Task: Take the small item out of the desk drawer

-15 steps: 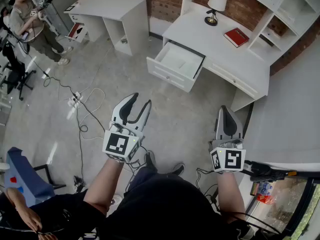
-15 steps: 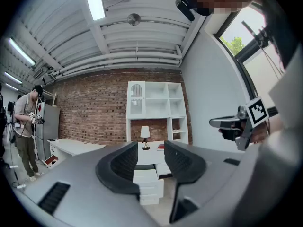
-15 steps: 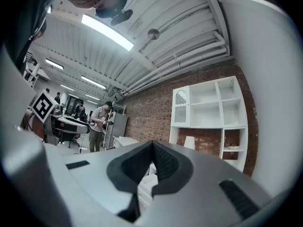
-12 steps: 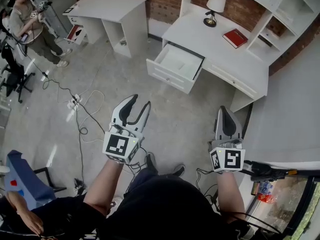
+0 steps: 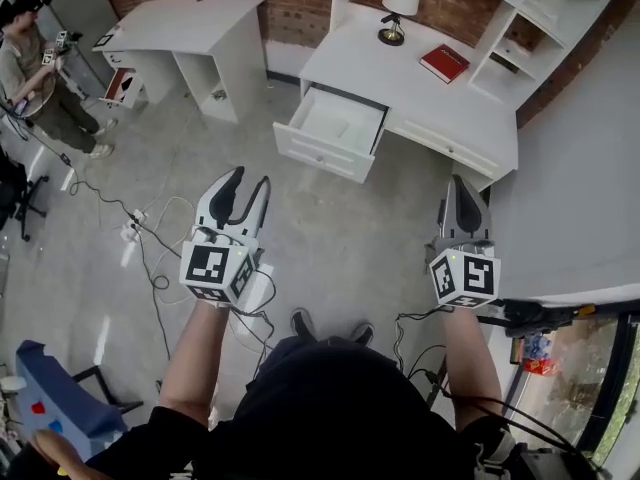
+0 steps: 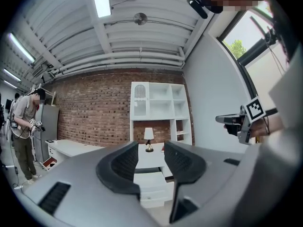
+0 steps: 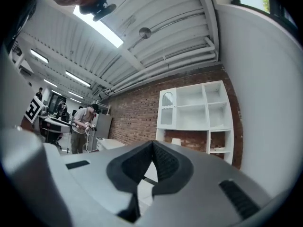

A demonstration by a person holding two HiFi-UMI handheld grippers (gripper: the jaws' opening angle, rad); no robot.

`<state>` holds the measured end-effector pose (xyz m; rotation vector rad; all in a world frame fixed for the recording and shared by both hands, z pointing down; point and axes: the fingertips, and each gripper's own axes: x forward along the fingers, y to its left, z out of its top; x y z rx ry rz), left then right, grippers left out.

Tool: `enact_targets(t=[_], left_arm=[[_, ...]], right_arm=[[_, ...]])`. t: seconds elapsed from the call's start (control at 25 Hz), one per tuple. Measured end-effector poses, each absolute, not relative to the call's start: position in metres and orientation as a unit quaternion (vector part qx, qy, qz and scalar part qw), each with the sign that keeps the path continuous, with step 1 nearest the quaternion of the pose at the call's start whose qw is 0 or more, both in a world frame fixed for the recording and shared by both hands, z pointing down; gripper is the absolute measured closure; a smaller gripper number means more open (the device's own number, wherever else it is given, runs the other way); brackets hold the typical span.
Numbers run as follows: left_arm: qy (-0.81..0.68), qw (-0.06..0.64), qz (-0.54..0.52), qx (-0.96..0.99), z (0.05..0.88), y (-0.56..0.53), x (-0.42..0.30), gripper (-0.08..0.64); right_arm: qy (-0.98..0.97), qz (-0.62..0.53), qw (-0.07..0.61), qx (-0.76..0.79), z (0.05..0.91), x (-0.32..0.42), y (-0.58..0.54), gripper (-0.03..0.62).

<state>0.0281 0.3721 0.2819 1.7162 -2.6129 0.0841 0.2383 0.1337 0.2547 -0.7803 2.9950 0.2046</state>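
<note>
— How are the grippers?
— The left gripper (image 5: 248,179) has its jaws apart, with nothing between them. The right gripper (image 5: 462,182) has its jaws together and is empty.
— And the small item?
— I cannot make it out. The drawer (image 5: 316,154) is pulled open from the white surface (image 5: 440,108), well apart from both grippers. The print on the red book (image 5: 444,63) is too small to read.

The open drawer (image 5: 338,126) is too small in the head view to tell what lies inside (the left tool (image 6: 150,148) covers its sides in the left gripper view), the white shelf unit (image 5: 545,13) runs off the top edge, and the standing person (image 5: 40,88) is cut by the left edge.
</note>
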Motion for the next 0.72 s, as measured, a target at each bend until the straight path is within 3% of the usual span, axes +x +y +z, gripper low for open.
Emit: enact_targets(t=[0.16,0.2,0.32,0.72], left_arm=[[-0.838,-0.004,0.03,0.545,0.264,0.366,-0.033,0.393],[-0.837,-0.002,0.027,0.547,0.259,0.363,-0.046,0.393],[-0.83,0.001,0.021,0.557,0.251,0.357,-0.069,0.393],[-0.831,0.026,0.019,0.555,0.278,0.31,-0.11,0.393]], right_arm=[[0.962,0.079,0.012,-0.261,0.244,0.22,0.104,0.582],[0.962,0.075,0.01,-0.264,0.243,0.216,0.098,0.542],[0.958,0.071,0.009,-0.278,0.24,0.209,0.09,0.505],[0.957,0.069,-0.005,-0.282,0.257,0.174,0.062,0.5]])
